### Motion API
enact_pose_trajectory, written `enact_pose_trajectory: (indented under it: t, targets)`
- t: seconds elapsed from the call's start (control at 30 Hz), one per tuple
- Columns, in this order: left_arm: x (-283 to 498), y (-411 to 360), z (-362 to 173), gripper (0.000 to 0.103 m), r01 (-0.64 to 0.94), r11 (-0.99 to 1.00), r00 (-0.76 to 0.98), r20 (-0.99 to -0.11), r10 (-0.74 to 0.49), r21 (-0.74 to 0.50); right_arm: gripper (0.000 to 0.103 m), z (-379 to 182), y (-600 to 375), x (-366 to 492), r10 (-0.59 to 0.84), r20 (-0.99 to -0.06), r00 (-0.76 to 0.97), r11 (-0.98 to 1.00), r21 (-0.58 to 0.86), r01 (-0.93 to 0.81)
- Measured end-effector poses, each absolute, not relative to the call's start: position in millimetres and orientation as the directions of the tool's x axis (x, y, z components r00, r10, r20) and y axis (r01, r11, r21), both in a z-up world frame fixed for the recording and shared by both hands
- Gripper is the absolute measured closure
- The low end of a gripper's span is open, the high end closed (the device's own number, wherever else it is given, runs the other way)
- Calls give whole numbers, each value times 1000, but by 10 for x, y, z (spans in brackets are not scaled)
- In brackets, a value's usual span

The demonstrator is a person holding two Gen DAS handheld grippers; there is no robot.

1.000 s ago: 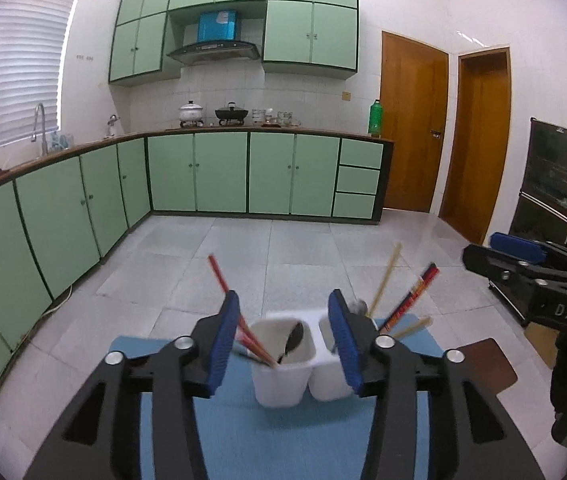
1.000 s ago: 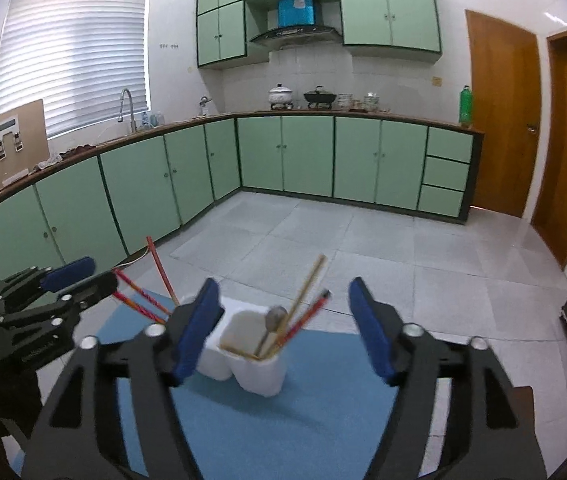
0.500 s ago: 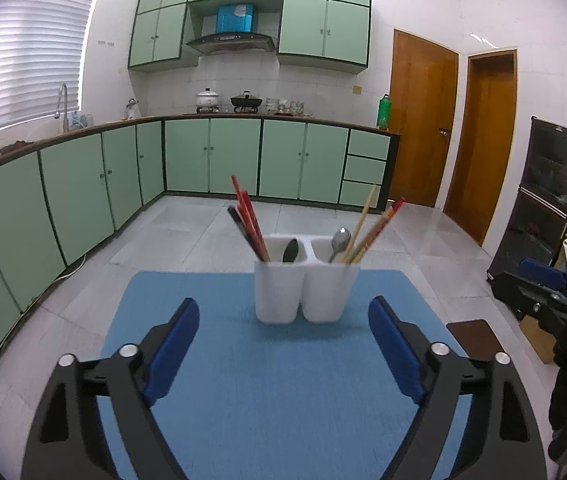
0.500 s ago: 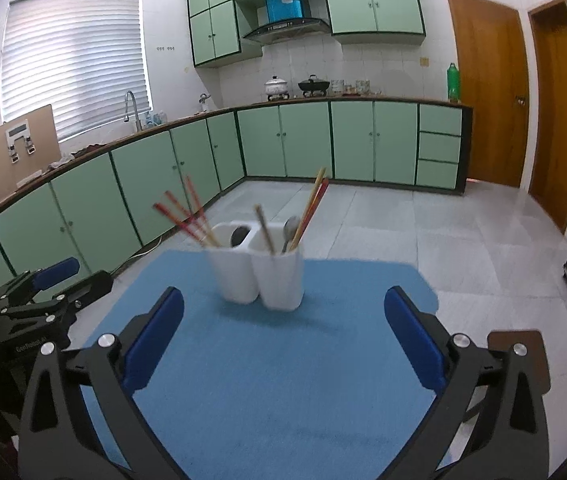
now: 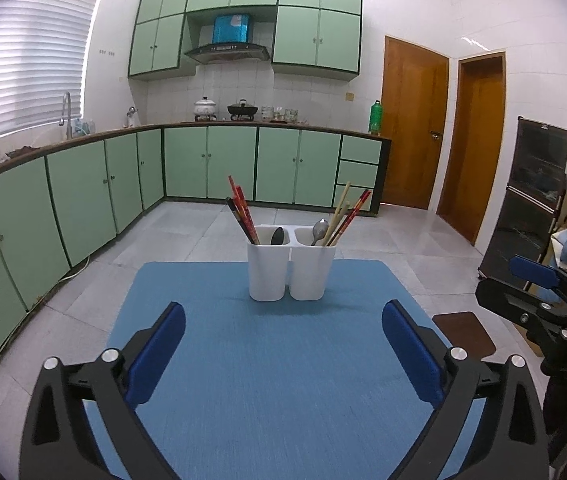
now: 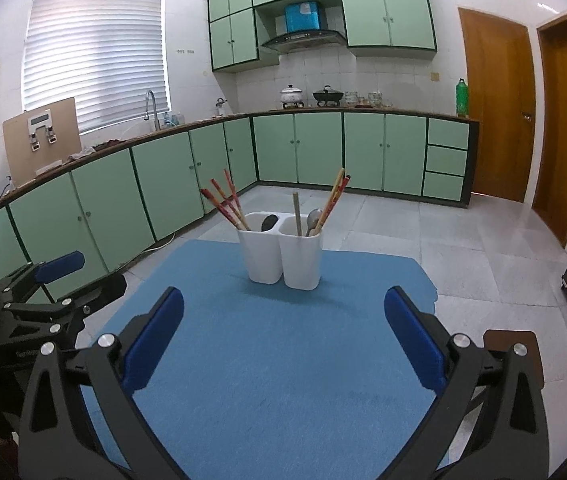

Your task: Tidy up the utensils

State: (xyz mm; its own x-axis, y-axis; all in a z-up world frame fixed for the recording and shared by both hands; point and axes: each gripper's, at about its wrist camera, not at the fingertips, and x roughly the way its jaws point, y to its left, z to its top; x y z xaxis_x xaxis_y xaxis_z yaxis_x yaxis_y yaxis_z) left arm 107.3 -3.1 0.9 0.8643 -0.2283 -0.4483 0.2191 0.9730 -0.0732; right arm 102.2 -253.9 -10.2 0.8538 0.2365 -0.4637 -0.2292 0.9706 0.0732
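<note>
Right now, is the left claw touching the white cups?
Apart. The left wrist view shows bare blue mat between the open left claw and the white cups.

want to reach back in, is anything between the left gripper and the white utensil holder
Nothing visible. The left gripper has just opened wide with nothing between its fingers, and only bare blue mat lies between it and the white utensil holder. The right gripper sits off to the side, also open, clear of that path.
</note>
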Motion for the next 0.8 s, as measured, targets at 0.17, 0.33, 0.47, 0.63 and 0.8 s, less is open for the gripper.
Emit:
enact_pose_trajectory:
  t: [0.17, 0.33, 0.47, 0.63, 0.8]
  targets:
    - [921, -14, 87, 6, 222, 973, 877, -426, -224, -56, 5, -58, -2529, 902, 248, -456, 855, 968, 76, -240]
    - [827, -24, 150, 6, 223, 974, 889, -401, -222, -44, 5, -17, -2502, 827, 252, -447, 858, 966, 64, -250]
    - [756, -40, 174, 6, 223, 974, 896, -386, -219, -35, 5, 2, -2490, 790, 259, -439, 860, 964, 66, -256]
    - [708, -79, 198, 6, 227, 974, 901, -375, -219, -21, 5, 22, -2506, 752, 262, -428, 865, 964, 70, -257]
    - [643, -85, 203, 6, 232, 973, 904, -366, -222, -19, 5, 36, -2509, 706, 261, -419, 870, 964, 70, -256]
